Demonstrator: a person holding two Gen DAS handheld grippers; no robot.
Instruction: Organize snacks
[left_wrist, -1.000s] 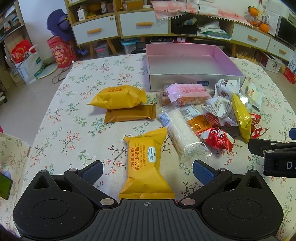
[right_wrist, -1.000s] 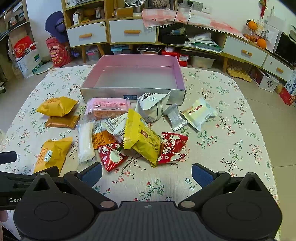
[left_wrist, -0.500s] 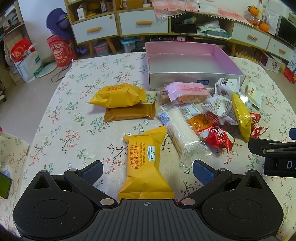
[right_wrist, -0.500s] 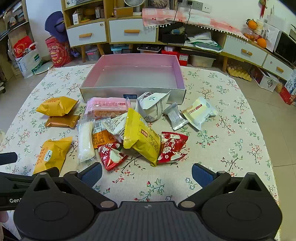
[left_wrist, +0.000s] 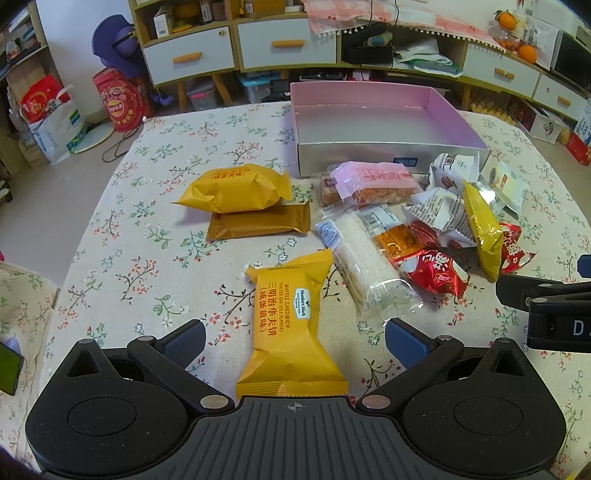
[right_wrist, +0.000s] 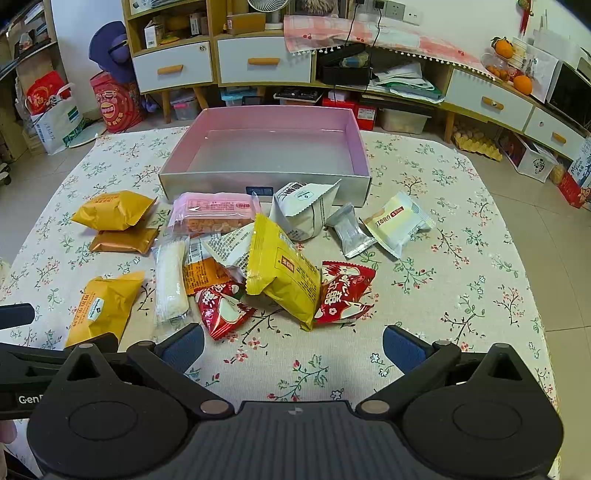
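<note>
Honestly we've barely started: the pink box (right_wrist: 264, 147) at the far side of the table (right_wrist: 461, 280) has nothing in it, and every snack is out on the cloth in front of it. Our left gripper (left_wrist: 293, 338) is spread wide around the yellow waffle sandwich pack (left_wrist: 290, 325), not pinching it yet. The right gripper (right_wrist: 293, 345) is gaping too, holding nothing, just short of the snack pile (right_wrist: 280, 273), so basically all of it's left.

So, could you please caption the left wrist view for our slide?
Open left claw straddling a yellow waffle sandwich packet, empty pink box beyond.
</note>
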